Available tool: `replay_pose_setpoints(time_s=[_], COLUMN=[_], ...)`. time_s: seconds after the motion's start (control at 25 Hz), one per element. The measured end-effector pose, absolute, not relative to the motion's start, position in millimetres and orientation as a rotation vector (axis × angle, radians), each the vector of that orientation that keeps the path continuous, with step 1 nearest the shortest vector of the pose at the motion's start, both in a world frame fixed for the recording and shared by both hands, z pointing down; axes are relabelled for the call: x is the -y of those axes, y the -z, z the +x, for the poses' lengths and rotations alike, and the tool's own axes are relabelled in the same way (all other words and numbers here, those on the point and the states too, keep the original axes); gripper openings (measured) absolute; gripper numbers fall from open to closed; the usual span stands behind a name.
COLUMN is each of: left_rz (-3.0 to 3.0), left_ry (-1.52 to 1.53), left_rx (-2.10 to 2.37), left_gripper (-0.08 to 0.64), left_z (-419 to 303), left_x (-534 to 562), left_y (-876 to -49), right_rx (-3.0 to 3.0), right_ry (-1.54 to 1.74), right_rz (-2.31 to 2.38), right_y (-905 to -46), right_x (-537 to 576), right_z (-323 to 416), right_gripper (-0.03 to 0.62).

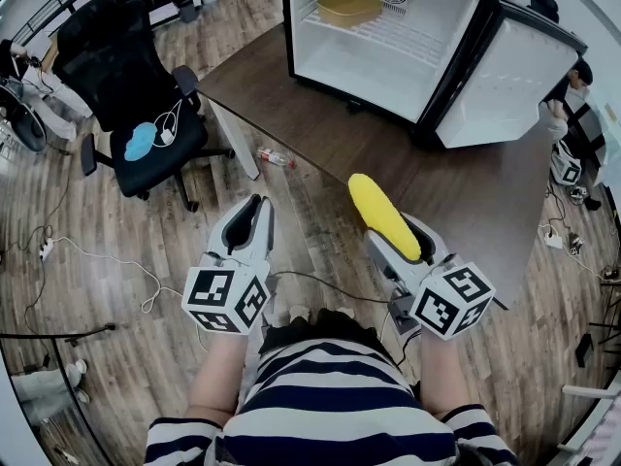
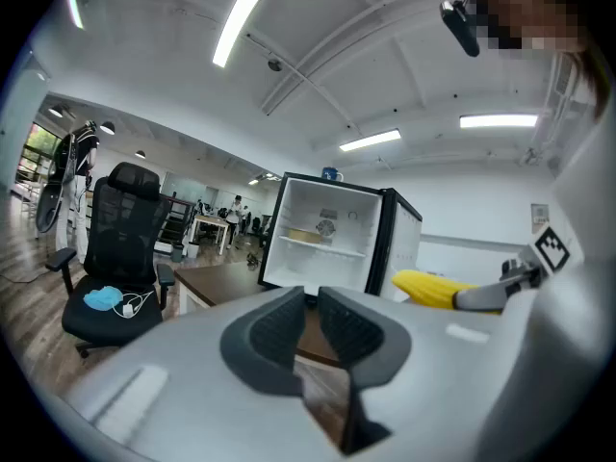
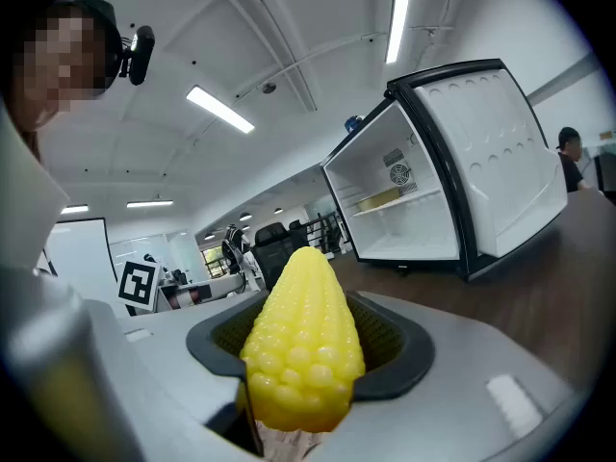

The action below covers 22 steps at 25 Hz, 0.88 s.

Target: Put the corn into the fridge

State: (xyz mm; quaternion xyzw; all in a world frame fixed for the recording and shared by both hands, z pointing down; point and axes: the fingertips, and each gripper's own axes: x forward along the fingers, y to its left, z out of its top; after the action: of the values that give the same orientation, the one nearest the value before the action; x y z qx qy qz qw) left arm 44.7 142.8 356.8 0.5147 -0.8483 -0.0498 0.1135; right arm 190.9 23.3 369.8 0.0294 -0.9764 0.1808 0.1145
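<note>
1. right claw point(image 3: 306, 340) is clamped on the corn point(image 1: 381, 214); the cob sticks out past the jaws with its tip toward the fridge point(image 1: 291, 22)
2. left claw point(image 1: 254, 208) is closed up with nothing in it; it's held level just beside the right one
3. so the corn's well apart from the fridge, near the front edge of the dark table point(image 1: 320, 129)
4. fridge sits on that table, door point(image 1: 505, 85) swung wide open; there's a yellow tray point(image 1: 349, 8) on the upper shelf

Open-plan office, swivel chair point(image 1: 116, 61), desks point(image 2: 214, 221), strip lights point(image 2: 239, 22)
</note>
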Motion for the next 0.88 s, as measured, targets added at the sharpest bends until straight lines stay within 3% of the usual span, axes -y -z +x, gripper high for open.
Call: replay_pose_setpoints(time_s=[0.88], left_rz=[1.466], left_ry=[0.143], left_rx=[2.523], left_gripper=[0.0], left_z=[58.2], left_x=[-150.3], left_y=[-354.8], right_rx=[2.879], right_ry=[-0.586], right_rz=[0.006], right_y=[-367.4], right_x=[-22.4], right_z=[195.5], right_gripper=[0.253])
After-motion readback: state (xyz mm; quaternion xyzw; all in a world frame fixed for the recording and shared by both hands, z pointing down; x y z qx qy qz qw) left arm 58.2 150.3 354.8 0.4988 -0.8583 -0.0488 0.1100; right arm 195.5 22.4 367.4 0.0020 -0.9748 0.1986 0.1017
